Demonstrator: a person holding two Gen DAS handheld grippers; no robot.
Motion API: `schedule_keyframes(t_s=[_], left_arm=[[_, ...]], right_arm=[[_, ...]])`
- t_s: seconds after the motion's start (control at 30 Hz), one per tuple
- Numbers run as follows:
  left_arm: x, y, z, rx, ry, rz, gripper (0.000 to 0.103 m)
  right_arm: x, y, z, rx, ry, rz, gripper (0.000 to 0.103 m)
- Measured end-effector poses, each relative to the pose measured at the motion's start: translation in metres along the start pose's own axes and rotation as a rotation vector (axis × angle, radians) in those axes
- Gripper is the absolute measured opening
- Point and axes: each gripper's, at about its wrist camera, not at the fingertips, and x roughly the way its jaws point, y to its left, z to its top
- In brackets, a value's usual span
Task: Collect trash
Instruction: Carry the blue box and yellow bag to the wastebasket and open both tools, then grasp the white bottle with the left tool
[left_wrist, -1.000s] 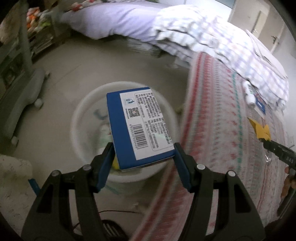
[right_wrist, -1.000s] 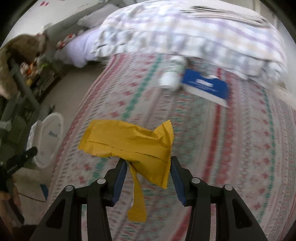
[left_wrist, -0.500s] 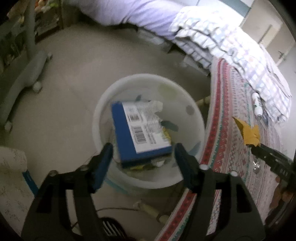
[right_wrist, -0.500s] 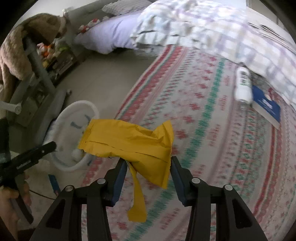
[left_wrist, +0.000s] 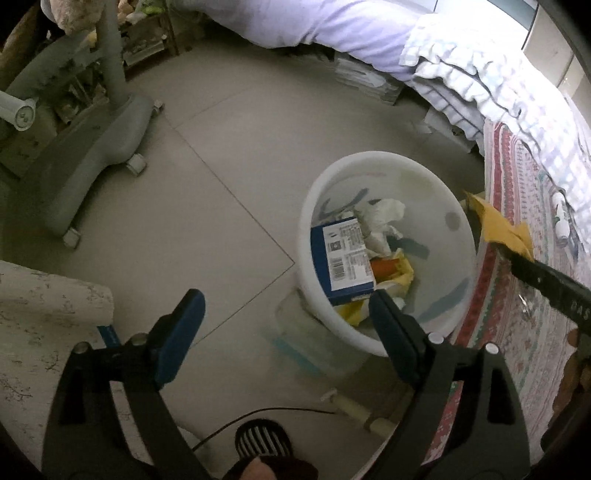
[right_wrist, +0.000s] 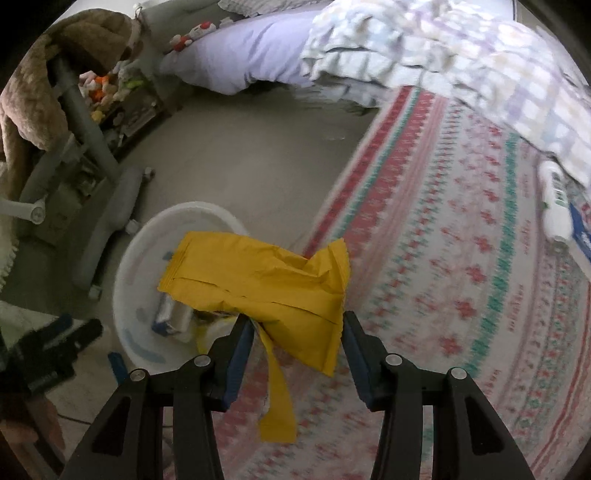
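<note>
The left gripper (left_wrist: 284, 325) is hanging empty over the floor, its jaws having just been opening, nothing between them. The blue box (left_wrist: 341, 258) is lying in the white bin (left_wrist: 458, 229). The right gripper (right_wrist: 297, 332) is clamping a yellow wrapper (right_wrist: 258, 280) beside the bin; next it likely needs centring above the bin, then releasing.

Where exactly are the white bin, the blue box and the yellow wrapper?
white bin (left_wrist: 375, 157), left wrist view, far rim.
blue box (left_wrist: 319, 264), left wrist view, blue side face.
yellow wrapper (right_wrist: 255, 284), right wrist view, middle of the crumpled face.
</note>
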Motion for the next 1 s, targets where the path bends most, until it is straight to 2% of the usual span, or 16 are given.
schedule_keyframes(t_s=[0.13,0.2,0.27,0.3,0.33,0.5,0.67,0.83,1.0], left_arm=[[-0.002,0.003,0.003,-0.007,0.003,-0.01,0.09],[-0.002,0.003,0.003,-0.009,0.001,-0.013,0.09],[-0.002,0.002,0.004,-0.015,0.003,-0.015,0.09],[-0.002,0.003,0.004,-0.016,0.005,-0.017,0.09],[-0.003,0.003,0.004,-0.017,0.003,-0.019,0.09],[-0.004,-0.003,0.005,-0.01,0.0,-0.021,0.09],[-0.008,-0.016,0.004,0.013,-0.008,-0.028,0.09],[-0.011,-0.034,0.003,0.057,-0.016,-0.024,0.09],[-0.014,-0.052,0.003,0.088,-0.024,-0.025,0.09]], right_arm=[[0.002,0.021,0.01,-0.027,-0.013,0.005,0.051],[0.003,0.028,0.015,-0.029,-0.02,0.024,0.055],[0.003,0.034,0.019,-0.031,-0.029,0.06,0.066],[0.002,0.035,0.02,-0.031,-0.034,0.074,0.078],[0.001,0.036,0.021,-0.028,-0.043,0.087,0.082],[-0.005,0.025,0.016,-0.014,-0.039,0.092,0.083],[-0.017,-0.004,0.003,0.011,-0.039,0.067,0.083],[-0.03,-0.035,-0.007,0.0,-0.052,-0.023,0.083],[-0.047,-0.081,-0.022,0.025,-0.057,-0.073,0.083]])
